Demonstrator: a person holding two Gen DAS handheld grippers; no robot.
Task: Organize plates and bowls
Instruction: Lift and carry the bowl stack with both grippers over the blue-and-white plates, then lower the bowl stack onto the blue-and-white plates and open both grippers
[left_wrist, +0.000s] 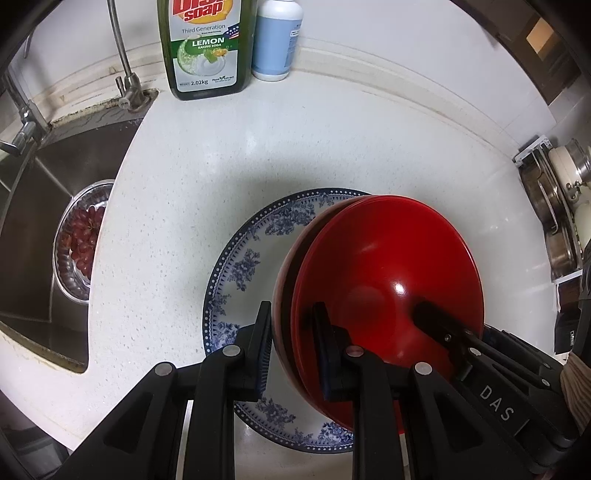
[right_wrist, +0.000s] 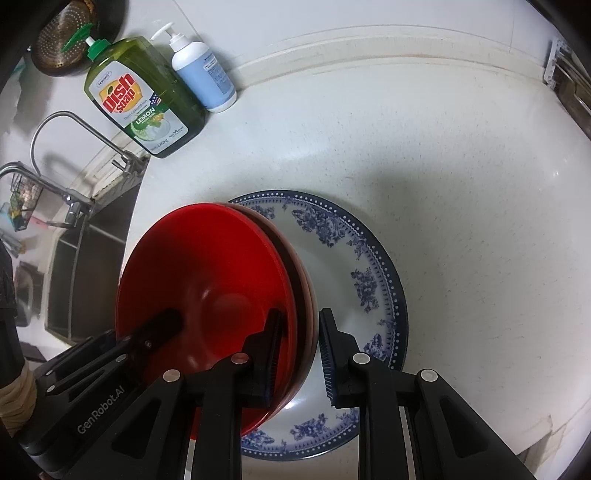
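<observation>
Two nested red bowls sit on a blue-and-white floral plate on the white counter. My left gripper straddles the bowls' left rim, one finger outside and one inside, with a small gap to the rim. In the right wrist view the red bowls sit on the plate, and my right gripper straddles their right rim, jaws apart. Each gripper shows inside the bowl in the other's view.
A green dish soap bottle and a blue pump bottle stand at the back wall. A steel sink at left holds a bowl of red grapes. A rack with pots stands at right.
</observation>
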